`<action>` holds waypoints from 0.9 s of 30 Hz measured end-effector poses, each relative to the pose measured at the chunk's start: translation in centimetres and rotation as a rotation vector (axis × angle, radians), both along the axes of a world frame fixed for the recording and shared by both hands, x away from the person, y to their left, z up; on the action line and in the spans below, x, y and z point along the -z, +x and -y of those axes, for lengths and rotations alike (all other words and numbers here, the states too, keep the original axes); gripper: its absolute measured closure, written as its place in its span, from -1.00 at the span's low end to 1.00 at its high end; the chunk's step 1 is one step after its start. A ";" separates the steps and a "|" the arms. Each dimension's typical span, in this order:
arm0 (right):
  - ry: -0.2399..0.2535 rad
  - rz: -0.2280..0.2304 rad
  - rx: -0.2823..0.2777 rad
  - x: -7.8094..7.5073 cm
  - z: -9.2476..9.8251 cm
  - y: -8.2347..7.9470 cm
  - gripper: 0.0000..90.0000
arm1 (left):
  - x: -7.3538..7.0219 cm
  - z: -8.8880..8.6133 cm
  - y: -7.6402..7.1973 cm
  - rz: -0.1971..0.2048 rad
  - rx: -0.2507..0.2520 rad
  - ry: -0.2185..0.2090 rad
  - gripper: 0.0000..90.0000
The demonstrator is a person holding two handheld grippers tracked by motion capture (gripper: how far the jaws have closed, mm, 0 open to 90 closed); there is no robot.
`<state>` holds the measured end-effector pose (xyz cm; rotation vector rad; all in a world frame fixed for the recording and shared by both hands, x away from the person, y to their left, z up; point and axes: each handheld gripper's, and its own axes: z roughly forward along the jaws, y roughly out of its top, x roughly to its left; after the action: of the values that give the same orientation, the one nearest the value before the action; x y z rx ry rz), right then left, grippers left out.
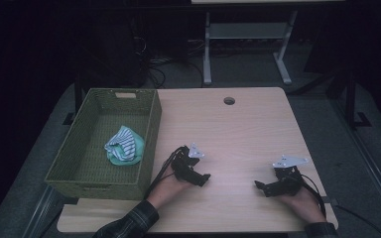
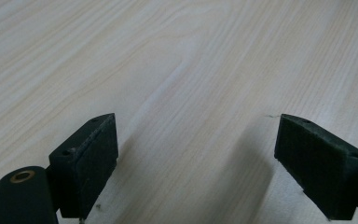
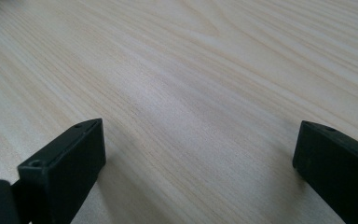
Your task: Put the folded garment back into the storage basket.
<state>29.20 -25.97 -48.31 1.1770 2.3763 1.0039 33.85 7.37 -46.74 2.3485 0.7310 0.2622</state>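
A green woven basket [image 1: 151, 130] stands at the table's left side, and a bundled green and white striped cloth [image 1: 124, 146] lies inside it. My left gripper [image 1: 204, 179] rests on the light wooden table [image 1: 238, 134] just right of the basket, pointing right. In the left gripper view the left gripper [image 2: 196, 161] is open, with bare wood between its jaws. My right gripper [image 1: 259, 186] rests near the table's front right, pointing left. The right gripper view shows the right gripper [image 3: 200, 163] open too, with nothing between its jaws.
A round cable hole [image 1: 229, 100] sits near the table's far edge. Beyond the table stand the white legs of another desk [image 1: 207, 59] and cables on the dark floor. A black cable [image 1: 322, 193] trails from the right gripper.
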 end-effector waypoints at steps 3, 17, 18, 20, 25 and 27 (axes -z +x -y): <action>0.000 0.000 0.000 0.0 0.0 0.0 -0.95 | 0.3 -0.1 0.0 0.005 0.001 0.002 -0.72; -0.001 0.000 0.000 0.0 0.0 0.0 -0.95 | 0.9 -0.5 -0.2 0.048 -0.003 -0.061 -0.73; 0.000 0.000 0.000 0.0 0.0 0.0 -0.95 | 1.0 -0.5 -0.2 0.052 -0.002 -0.069 -0.73; 0.000 0.000 0.000 0.0 0.0 0.0 -0.95 | 1.1 -0.6 -0.3 0.059 0.000 -0.078 -0.73; 0.000 0.001 0.001 0.0 0.0 0.0 -0.95 | 1.1 -0.6 -0.3 0.060 0.001 -0.079 -0.73; 0.000 0.001 0.000 0.0 0.0 0.0 -0.95 | 1.1 -0.6 -0.3 0.060 0.001 -0.079 -0.73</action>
<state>29.19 -25.97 -48.32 1.1767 2.3752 1.0041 33.55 8.02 -47.87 2.2568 0.6988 0.2974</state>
